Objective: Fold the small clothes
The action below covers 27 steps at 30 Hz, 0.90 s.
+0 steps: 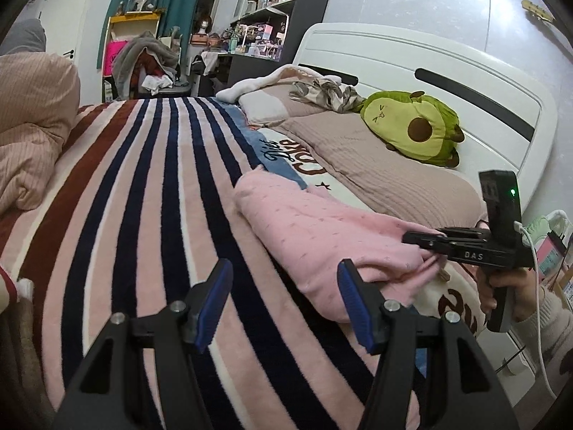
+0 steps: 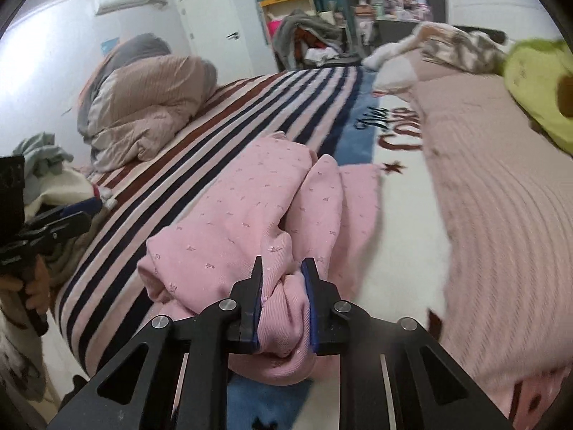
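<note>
A small pink garment [image 1: 322, 240] with tiny printed marks lies bunched on the striped blanket [image 1: 143, 186] of a bed. My left gripper [image 1: 283, 279] is open and empty, just left of the garment's near edge. My right gripper [image 2: 283, 268] is shut on a bunched fold of the pink garment [image 2: 250, 215] at its near end. In the left wrist view the right gripper [image 1: 426, 242] reaches into the garment from the right, held by a hand. The left gripper shows at the left edge of the right wrist view [image 2: 68, 222].
A green avocado plush [image 1: 415, 129] and a beige pillow [image 1: 376, 165] lie by the white headboard [image 1: 429, 68]. A rolled beige duvet [image 2: 143, 107] sits at the bed's far side. More clothes [image 2: 46, 165] lie at the bed's left edge. Cluttered shelves stand beyond.
</note>
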Each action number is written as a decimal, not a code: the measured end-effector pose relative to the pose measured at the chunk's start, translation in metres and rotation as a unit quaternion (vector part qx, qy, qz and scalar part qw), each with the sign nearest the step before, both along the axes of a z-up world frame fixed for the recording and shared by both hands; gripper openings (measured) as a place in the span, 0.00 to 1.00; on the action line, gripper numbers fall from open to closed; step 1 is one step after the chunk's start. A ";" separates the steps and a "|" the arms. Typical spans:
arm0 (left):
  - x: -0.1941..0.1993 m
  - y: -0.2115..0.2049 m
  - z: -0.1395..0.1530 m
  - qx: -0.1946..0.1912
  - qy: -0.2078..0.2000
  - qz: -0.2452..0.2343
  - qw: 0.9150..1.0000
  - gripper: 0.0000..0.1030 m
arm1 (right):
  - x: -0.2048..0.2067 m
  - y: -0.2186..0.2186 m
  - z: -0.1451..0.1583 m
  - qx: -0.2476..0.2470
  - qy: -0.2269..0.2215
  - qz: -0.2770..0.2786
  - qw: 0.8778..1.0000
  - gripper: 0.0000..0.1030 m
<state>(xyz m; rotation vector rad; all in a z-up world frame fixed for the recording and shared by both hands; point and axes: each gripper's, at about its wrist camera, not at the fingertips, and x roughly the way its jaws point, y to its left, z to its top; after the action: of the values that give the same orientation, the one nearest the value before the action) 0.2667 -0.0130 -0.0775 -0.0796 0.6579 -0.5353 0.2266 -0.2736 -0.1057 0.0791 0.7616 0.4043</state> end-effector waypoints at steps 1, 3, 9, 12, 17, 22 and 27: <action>0.001 -0.002 -0.001 0.000 0.002 -0.001 1.000 0.55 | -0.003 -0.005 -0.002 0.002 0.000 -0.010 1.000 0.13; 0.003 -0.005 -0.003 0.001 0.006 -0.005 1.000 0.55 | -0.006 -0.010 -0.009 -0.008 0.005 -0.021 1.000 0.13; 0.017 -0.022 -0.017 0.007 0.031 -0.015 0.999 0.56 | 0.011 -0.010 -0.043 0.019 0.070 -0.007 0.997 0.25; 0.024 -0.025 -0.021 0.004 0.036 -0.018 0.999 0.56 | 0.019 -0.018 -0.027 0.034 0.052 -0.008 0.998 0.63; 0.035 -0.028 -0.022 -0.005 0.034 -0.015 0.999 0.56 | 0.063 -0.022 -0.008 0.041 0.034 0.012 0.999 0.64; 0.043 -0.029 -0.028 0.005 0.037 -0.017 0.999 0.56 | 0.115 0.002 -0.032 0.041 0.095 0.073 0.992 0.73; 0.051 -0.024 -0.040 0.006 0.049 -0.011 0.999 0.56 | 0.123 0.019 -0.044 0.036 0.102 0.098 0.989 0.57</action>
<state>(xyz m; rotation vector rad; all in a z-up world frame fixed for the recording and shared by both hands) 0.3182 -0.0374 -0.1175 -0.0874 0.7586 -0.5515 0.3500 -0.2549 -0.1494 0.1158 0.9608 0.6180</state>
